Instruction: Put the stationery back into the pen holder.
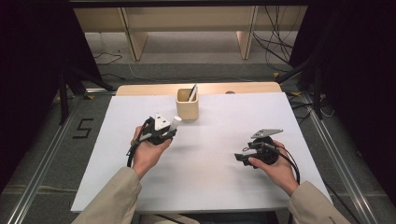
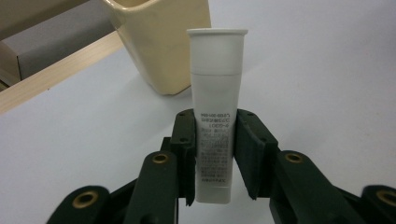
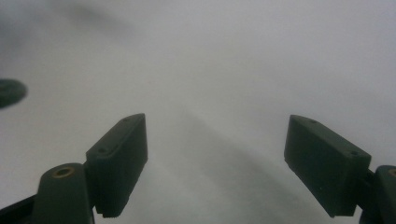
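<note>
Left gripper view showed your left hand-held gripper (image 2: pixel 214 154) pinching a white plastic tube (image 2: pixel 215 116) by its printed lower body, its flat cap pointing away from the jaws. Just beyond the cap stood a smooth cream holder (image 2: pixel 161 42), squarish with rounded corners, a pen (image 1: pixel 193 92) already inside. You looked mid-carry; next, tip the tube upright over the rim. Your right hand-held gripper (image 3: pixel 215 163) was spread wide, empty, above the matte white bench (image 3: pixel 224 56).
</note>
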### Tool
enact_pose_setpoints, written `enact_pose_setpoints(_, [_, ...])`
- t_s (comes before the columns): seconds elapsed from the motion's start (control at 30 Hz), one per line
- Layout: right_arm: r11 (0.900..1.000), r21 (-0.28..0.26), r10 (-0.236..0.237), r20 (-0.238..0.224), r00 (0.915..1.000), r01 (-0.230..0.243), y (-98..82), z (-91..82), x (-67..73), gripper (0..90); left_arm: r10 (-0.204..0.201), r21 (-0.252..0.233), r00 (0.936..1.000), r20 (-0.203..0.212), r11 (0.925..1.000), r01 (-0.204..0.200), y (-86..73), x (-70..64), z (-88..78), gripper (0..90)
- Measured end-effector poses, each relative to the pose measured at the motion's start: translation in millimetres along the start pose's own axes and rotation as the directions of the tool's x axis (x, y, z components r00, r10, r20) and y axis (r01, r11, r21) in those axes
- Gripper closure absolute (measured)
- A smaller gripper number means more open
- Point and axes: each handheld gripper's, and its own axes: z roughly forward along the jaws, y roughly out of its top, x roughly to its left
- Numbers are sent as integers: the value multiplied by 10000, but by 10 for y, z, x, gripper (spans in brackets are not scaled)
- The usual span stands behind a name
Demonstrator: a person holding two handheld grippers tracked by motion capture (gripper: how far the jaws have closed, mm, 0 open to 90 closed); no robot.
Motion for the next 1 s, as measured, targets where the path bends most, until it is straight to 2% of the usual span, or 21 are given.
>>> enact_pose_setpoints(0.23, [10000,-52,44,35,10000,-44,-23,-32,-5,223,41,-175,10000,-75,9998,-42,60,-7,36,701])
enact_pose_setpoints(0.43, [10000,-55,45,46,10000,-44,-36,-44,-11,224,96,-133,9999,-112,9999,-97,93,-2,51,700])
enact_pose_setpoints(1.0, [9999,-115,130,96,9999,-129,-73,-68,-30,228,-37,-447,9997,-235,9990,26,263,64,100,700])
